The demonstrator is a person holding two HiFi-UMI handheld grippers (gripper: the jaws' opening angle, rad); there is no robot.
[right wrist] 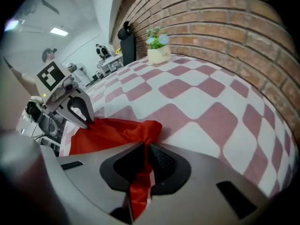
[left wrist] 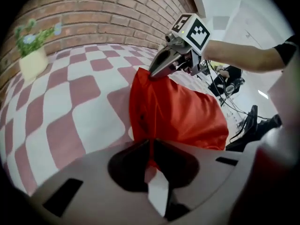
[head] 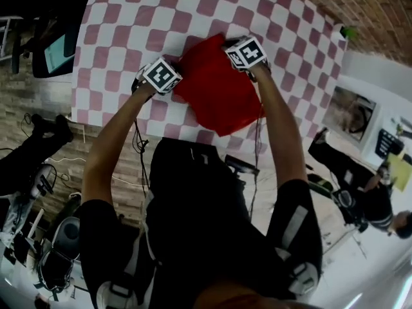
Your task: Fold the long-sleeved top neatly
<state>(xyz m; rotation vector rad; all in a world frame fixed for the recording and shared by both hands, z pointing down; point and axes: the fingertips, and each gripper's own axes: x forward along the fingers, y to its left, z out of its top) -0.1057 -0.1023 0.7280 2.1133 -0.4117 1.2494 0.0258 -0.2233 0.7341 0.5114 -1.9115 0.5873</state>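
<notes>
Red long-sleeved top [head: 215, 95] sits bunched at frame centre in the head view, on the pink-and-white checked tablecloth [head: 122, 24]. Its lower corner reaches close to the table's near edge.

Left of it is the left gripper [head: 179, 84], jaws closed nearly all the way and clamped on the top's left edge. The left gripper view confirms this: a thin fold of red cloth runs straight through the pinched jaws at lower centre. The rest of the garment spreads ahead, from centre to right of frame.

Right of the top in the head view is the right gripper [head: 227, 46], jaws likewise almost together, pinching the top's upper corner. In the right gripper view a red strip passes between the pads and hangs out behind them at lower centre. The garment trails off to the left toward the other tool.

Both grippers tilt steeply down at the table. The cloth between the two grip points is creased, not taut.

A potted plant [right wrist: 158, 50] sits on the table by the brick wall [right wrist: 220, 18]. It shows upper centre in the right gripper view and upper left in the left gripper view.
</notes>
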